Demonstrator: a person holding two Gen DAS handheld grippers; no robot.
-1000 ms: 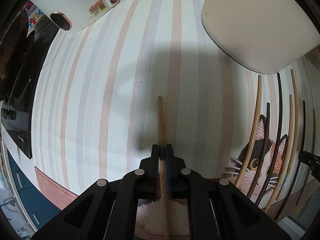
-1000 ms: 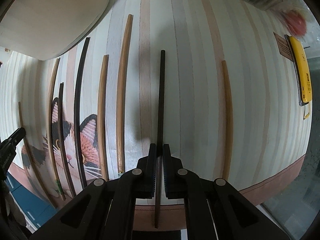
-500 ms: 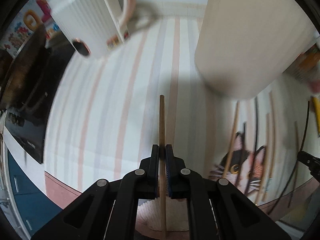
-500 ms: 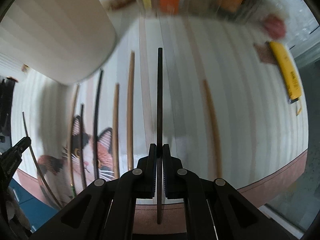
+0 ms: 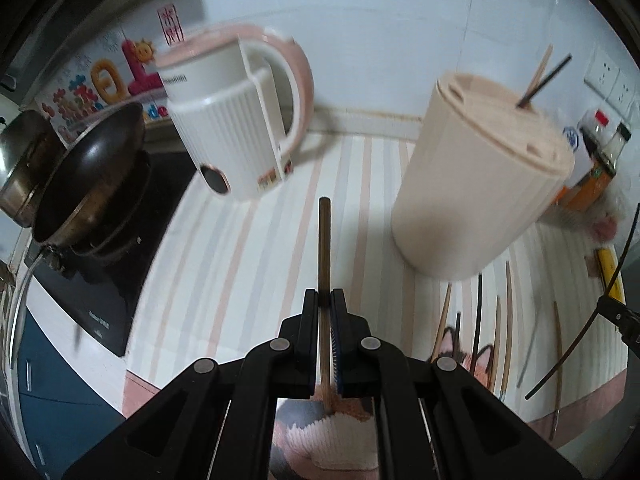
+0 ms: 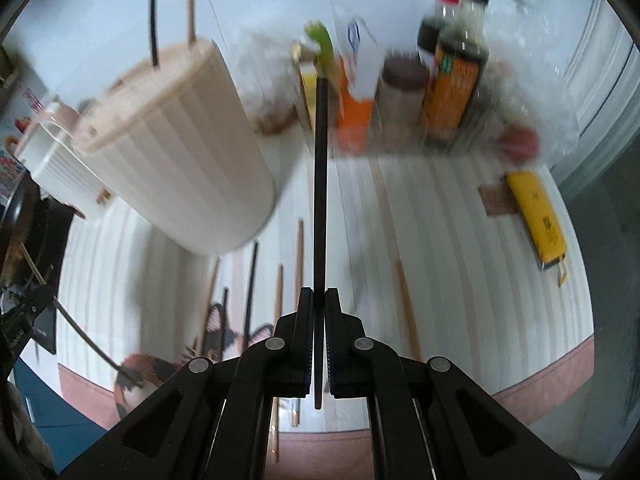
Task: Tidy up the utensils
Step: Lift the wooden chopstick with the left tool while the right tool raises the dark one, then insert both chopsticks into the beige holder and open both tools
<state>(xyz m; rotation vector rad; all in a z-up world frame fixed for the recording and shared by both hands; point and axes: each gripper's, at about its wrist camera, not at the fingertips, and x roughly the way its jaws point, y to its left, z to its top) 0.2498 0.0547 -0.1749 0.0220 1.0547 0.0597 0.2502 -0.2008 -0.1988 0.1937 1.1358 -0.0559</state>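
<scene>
Left wrist view: left gripper (image 5: 325, 300) is clamped on a brown chopstick (image 5: 324, 248), which runs forward between the pads, clear of the striped mat (image 5: 240, 264). The beige holder (image 5: 476, 184) stands to the right with two chopsticks (image 5: 540, 76) already upright in its lid slot. Several loose chopsticks (image 5: 476, 320) lie on the mat beside the holder's base. At the right edge the other gripper carries a thin black stick.

Right wrist view: right gripper (image 6: 319, 300) is closed on a black chopstick (image 6: 320, 200), also off the mat. The holder (image 6: 172, 148) sits to the left, with the same two sticks in it. About six chopsticks (image 6: 298, 260) lie on the mat below.

Progress estimate: early stage. Two pieces are stored, two are in transit, and most of the set is left to collect.
</scene>
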